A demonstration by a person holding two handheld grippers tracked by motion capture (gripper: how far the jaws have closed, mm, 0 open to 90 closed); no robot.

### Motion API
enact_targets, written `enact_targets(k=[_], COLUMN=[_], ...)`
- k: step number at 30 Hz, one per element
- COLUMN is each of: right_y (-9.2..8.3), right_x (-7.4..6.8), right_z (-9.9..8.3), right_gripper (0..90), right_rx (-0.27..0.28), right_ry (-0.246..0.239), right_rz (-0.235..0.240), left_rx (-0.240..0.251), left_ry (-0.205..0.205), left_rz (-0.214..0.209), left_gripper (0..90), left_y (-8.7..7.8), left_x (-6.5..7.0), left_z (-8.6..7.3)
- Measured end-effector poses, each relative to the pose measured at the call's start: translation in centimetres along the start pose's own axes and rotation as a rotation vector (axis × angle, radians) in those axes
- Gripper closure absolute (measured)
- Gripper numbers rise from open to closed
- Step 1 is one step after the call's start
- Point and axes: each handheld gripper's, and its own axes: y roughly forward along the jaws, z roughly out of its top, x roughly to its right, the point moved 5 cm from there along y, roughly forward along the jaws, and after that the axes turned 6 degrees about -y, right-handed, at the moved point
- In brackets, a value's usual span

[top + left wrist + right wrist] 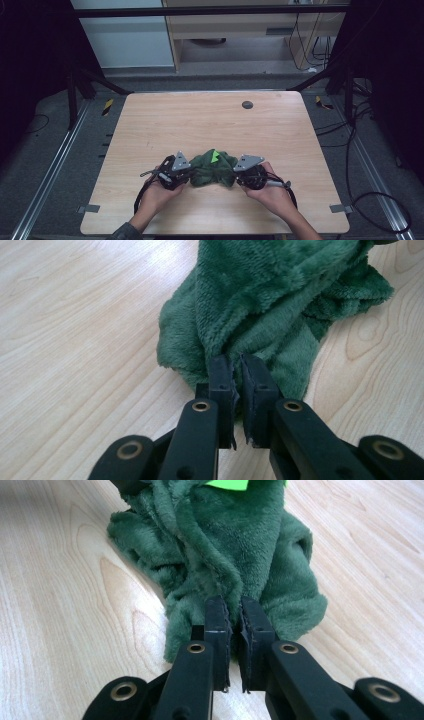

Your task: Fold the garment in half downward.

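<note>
Two-handed grasp of a crumpled cloth. A dark green plush cloth (pixel 212 168) lies bunched on the light wooden worktop (pixel 200 120), directly between the two grippers and touching both. The left gripper (pixel 186 172) meets the cloth at one end, its jaws drawn nearly together with a fold of pile pinched between them (seen close in the left gripper view, cloth (pixel 270 305) rising ahead of the left gripper (pixel 237 367)). The right gripper (pixel 238 174) does the same at the opposite end; in the right gripper view its jaws are likewise almost closed on a gathered ridge of the cloth (pixel 225 550) just ahead of the right gripper (pixel 235 607). A bright green patch (pixel 215 156) sits on top of the bundle, on the far side from both grippers. Each hand (pixel 162 192) cradles its tool low, jaws pointing inward at worktop level. Opposed holds at the two ends suggest, as a judgement, preparation to lift or draw the cloth apart and spread it. A small dark disc (pixel 247 104) lies well beyond the grippers, apart from the cloth.
</note>
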Motion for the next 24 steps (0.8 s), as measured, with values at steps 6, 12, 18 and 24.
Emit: enact_targets(k=[6, 12, 18, 24], right_y=[-0.3, -0.3, -0.2, -0.2], right_x=[-0.4, -1.1, -1.2, -1.2], right_z=[-0.5, -1.0, -1.1, -1.2], right_gripper=[83.9, 83.9, 83.9, 83.5], right_rx=[0.004, 0.006, 0.001, 0.001], right_ry=[0.002, -0.001, 0.003, 0.0], right_rz=[0.007, 0.022, 0.024, 0.034], left_rx=[0.018, 0.038, 0.055, 0.079], left_ry=[-0.017, -0.042, -0.048, -0.05], left_rz=[0.003, 0.005, 0.007, 0.009], left_gripper=[84.3, 82.7, 75.9, 71.3], left_y=[0.1, 0.2, -0.8, -1.4], left_x=[0.2, 0.2, 0.0, -0.4], left_z=[-0.5, -1.2, -0.4, 0.8])
